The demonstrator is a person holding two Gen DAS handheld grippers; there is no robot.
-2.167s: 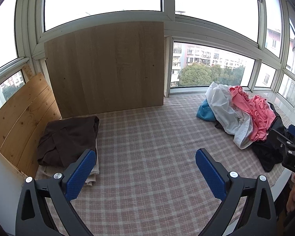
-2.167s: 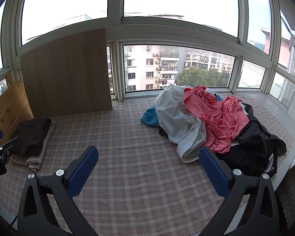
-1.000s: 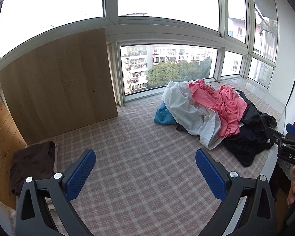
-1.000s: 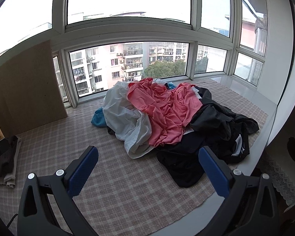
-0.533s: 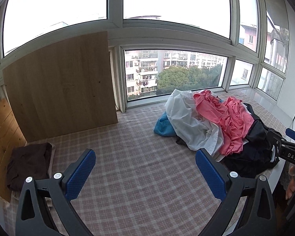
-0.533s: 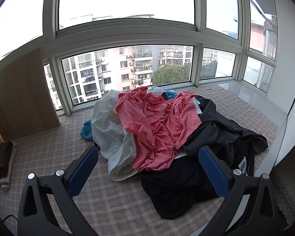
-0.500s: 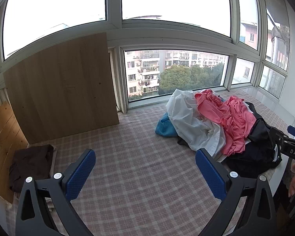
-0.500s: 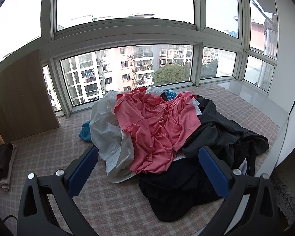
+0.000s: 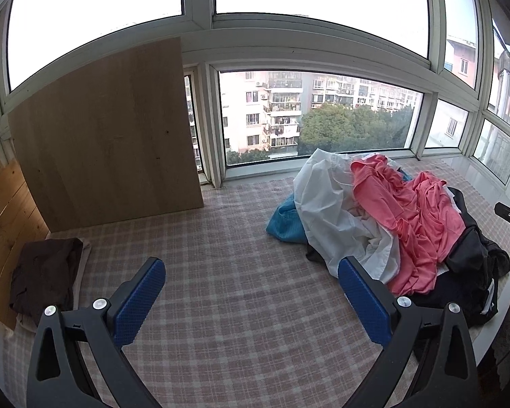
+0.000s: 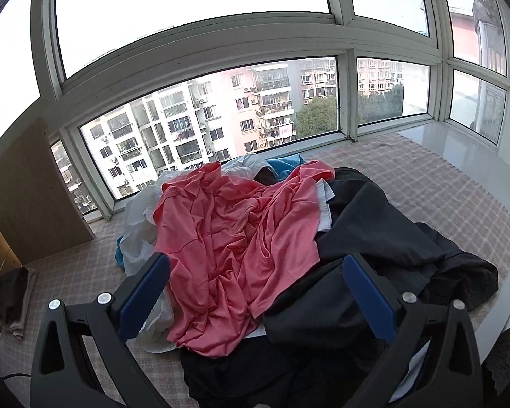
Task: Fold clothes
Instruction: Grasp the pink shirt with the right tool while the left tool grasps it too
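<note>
left gripper point(image 9: 251, 297): fingers apart, empty, over bare checked cloth point(image 9: 221, 238) | clothes pile point(image 9: 384, 224) ahead and right of its fingers, not between them | right gripper point(image 10: 255, 294): fingers apart, empty, pink garment point(image 10: 234, 238) and black garment point(image 10: 363, 238) just beyond, between them | folded brown stack point(image 9: 44, 278) far left by wooden board point(image 9: 108, 129)

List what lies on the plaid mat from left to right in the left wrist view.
Folded brown garment → blue garment → white garment → pink garment → black garment. The last four belong to one heap; both grippers are open and hold nothing.
</note>
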